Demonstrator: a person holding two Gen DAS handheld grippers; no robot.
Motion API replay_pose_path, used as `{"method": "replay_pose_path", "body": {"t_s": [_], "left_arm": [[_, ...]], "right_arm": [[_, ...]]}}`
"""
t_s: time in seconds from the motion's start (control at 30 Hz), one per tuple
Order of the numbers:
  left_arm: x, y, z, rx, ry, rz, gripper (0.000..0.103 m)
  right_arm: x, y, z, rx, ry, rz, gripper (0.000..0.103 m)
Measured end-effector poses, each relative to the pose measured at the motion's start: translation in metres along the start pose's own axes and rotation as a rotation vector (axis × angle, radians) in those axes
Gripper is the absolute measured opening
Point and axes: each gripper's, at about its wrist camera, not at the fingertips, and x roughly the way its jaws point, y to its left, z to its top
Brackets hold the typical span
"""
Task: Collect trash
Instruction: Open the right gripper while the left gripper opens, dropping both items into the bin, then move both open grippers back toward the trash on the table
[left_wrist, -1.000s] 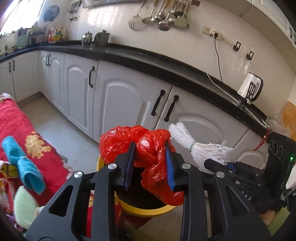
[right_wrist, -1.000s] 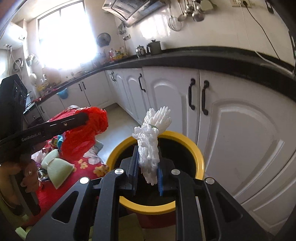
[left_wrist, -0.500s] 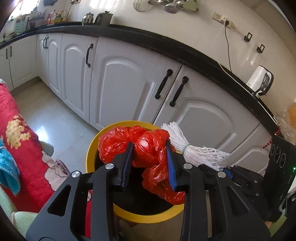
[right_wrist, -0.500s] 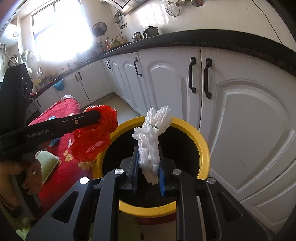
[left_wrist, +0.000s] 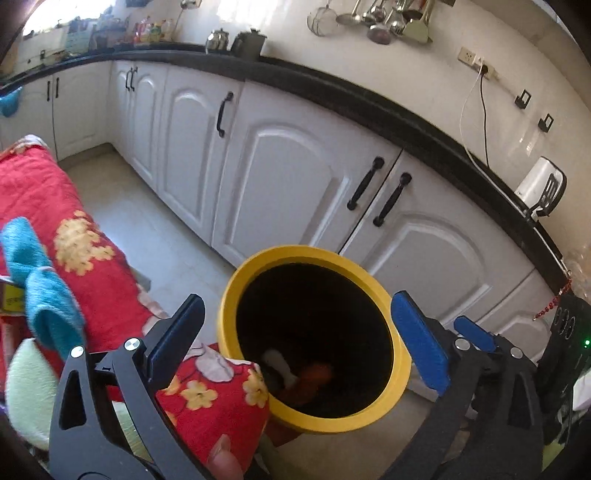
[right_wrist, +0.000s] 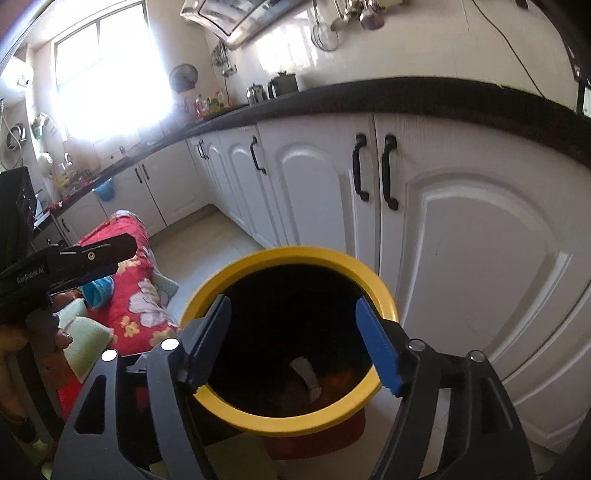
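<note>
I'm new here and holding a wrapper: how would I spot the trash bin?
Find the long row of white cabinets under the black counter. On the floor before them, beside the red flowered cloth, stands the bin: round and open-topped, the only thing with a bright yellow rim and dark inside.

Left gripper (left_wrist: 295, 332) is held with fingers spread wide, nothing between them. Right gripper (right_wrist: 301, 343) is likewise spread and empty. A fingertip (left_wrist: 223, 461) is seen beneath the left gripper.
</note>
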Motion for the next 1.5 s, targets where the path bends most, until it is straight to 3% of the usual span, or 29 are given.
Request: {"method": "replay_pose_path", "body": {"t_s": [0.63, 1.5], "left_arm": [[-0.093, 0.023, -0.003, 0.012, -0.153, 0.111, 0.092], [-0.187, 0.11, -0.028, -0.095, -0.286, 0.291, 0.092]], "right_arm": [[-0.035, 0.06, 0.019, -0.075, -0.085, 0.118, 0.079], [-0.033, 0.179, 0.018, -0.272, -0.072, 0.313, 0.084]]}}
